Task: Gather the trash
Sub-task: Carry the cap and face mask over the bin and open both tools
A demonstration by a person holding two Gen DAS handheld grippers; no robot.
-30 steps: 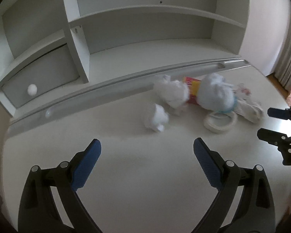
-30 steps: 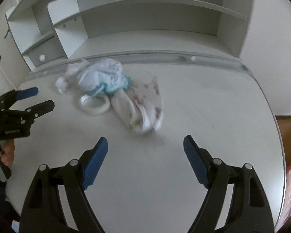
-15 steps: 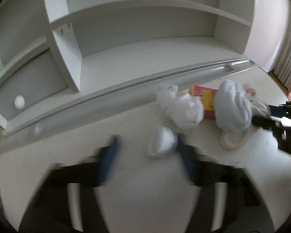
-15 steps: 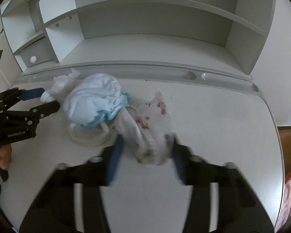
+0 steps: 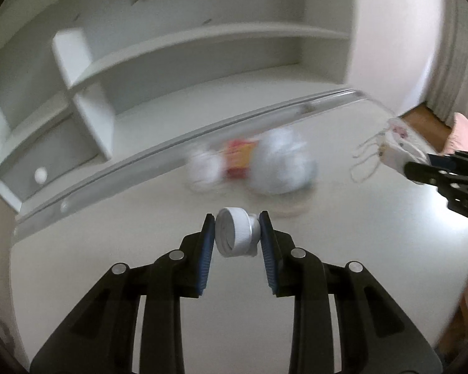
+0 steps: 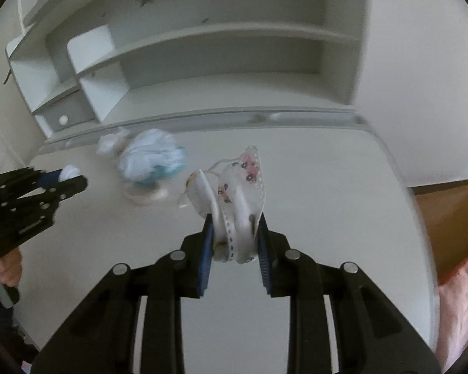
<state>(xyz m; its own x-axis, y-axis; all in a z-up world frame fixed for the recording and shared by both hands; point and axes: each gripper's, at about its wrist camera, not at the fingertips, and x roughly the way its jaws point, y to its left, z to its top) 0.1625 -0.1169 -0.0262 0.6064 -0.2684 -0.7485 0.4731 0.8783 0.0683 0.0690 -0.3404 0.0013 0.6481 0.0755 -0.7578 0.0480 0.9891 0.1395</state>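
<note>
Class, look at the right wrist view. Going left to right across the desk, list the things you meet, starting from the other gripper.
left gripper holding a white cap → small crumpled white wad → white and blue bundle → patterned face mask pinched in the right gripper

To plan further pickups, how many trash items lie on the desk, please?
4: white wad, red packet beside it, white-blue bundle, ring before it; others may be hidden.

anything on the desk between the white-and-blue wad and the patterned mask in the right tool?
Only the mask's loose ear loops; otherwise bare desk beside the wad, per the right wrist view.
</note>
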